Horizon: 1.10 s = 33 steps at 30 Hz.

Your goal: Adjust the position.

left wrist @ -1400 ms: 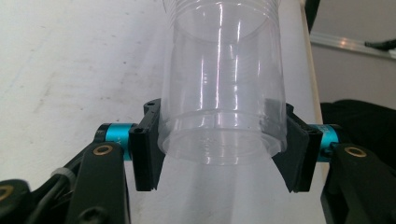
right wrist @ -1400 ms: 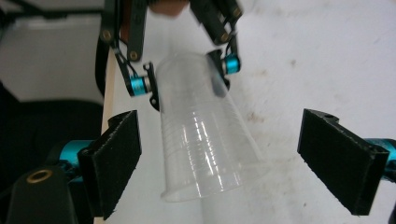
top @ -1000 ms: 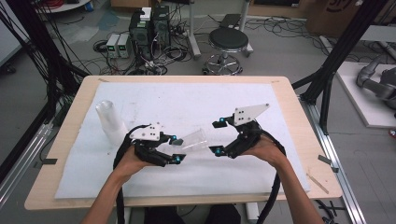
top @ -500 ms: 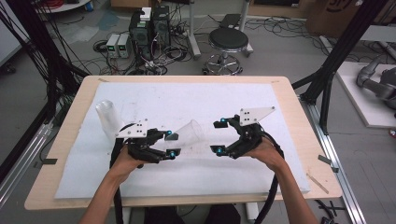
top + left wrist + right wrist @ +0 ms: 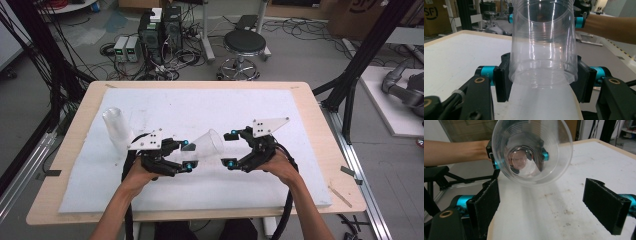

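Note:
A clear plastic cup (image 5: 207,145) lies on its side above the white sheet, its mouth toward the right. My left gripper (image 5: 192,154) is shut on the cup near its base. The left gripper view shows the cup (image 5: 544,47) rising between the two black pads (image 5: 502,80), which press on its walls. My right gripper (image 5: 227,148) stands open just past the cup's rim, not touching it. In the right gripper view the cup's mouth (image 5: 531,150) faces the camera, above and beyond the wide-apart pads (image 5: 486,200).
A second clear cup (image 5: 116,129) stands upright at the left of the white sheet (image 5: 200,105) that covers the wooden table (image 5: 310,120). Beyond the far edge are a stool (image 5: 245,42) and computer boxes (image 5: 160,30) among cables on the floor.
The left gripper has raised the cup and turned its mouth toward the right gripper. The right gripper has moved left and lower, closer to the rim.

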{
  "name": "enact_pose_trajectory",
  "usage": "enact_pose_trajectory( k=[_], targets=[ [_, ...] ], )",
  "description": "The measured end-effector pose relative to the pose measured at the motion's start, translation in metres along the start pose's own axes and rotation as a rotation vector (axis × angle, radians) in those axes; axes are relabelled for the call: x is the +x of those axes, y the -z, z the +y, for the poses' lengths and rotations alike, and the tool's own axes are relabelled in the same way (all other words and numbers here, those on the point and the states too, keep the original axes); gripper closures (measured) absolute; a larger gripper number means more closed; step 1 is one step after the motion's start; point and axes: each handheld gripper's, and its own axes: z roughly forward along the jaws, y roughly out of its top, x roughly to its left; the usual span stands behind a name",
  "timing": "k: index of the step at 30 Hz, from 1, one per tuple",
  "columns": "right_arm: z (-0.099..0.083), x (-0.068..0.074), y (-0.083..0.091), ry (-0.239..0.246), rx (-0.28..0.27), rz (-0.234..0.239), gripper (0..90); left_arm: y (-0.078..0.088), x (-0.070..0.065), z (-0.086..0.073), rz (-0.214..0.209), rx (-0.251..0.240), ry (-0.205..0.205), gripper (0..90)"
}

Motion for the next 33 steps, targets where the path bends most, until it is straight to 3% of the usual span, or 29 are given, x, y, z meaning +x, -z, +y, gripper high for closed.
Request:
enact_pose_trajectory(
  k=[10,27,33],
  targets=[
    [0.004,-0.002,-0.017,-0.009,-0.045,0.085,14.5,-0.007,-0.004,0.002,-0.016,-0.004,-0.013,41.9],
    [0.009,0.000,-0.026,0.002,-0.093,0.147,16.3,-0.016,-0.006,0.003,-0.047,0.009,-0.021,41.8],
    [0.010,0.002,-0.026,0.034,-0.109,0.155,28.2,-0.017,-0.006,0.003,-0.048,0.010,-0.020,41.9]
  ],
)
